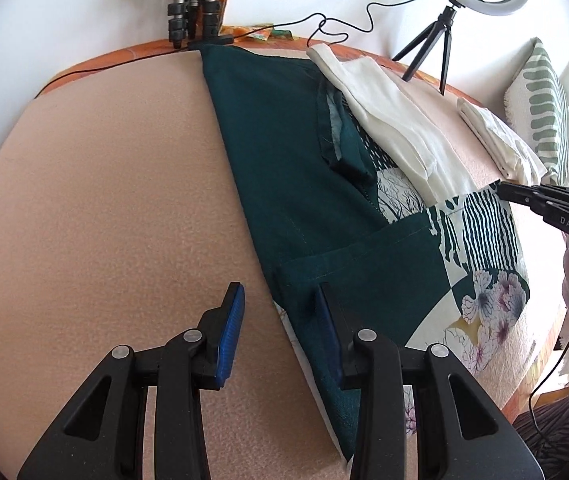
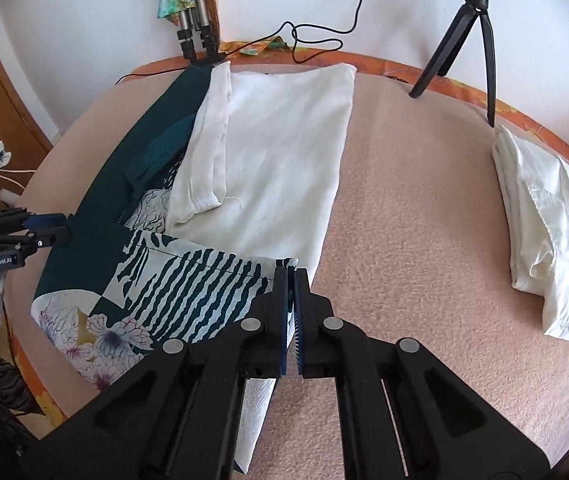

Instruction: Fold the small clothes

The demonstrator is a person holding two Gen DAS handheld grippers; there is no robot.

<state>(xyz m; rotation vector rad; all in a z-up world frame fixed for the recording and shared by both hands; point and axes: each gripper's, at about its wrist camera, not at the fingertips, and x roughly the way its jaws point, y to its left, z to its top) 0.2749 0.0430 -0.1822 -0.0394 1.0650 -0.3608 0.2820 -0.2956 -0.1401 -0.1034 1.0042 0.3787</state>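
Both wrist cams look steeply down, close, from opposite sides, sharing patterned garment (image 1: pixel 480 248) (image 2: pixel 188 280).

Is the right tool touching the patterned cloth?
Touching. The right wrist view shows the right tool shut on the patterned cloth at its corner edge, fabric pinched between the fingers.

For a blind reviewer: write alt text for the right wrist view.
The right gripper is shut on a corner of a dark green patterned garment spread on a pink padded surface. A white garment lies on it, a folded white shirt farther right.
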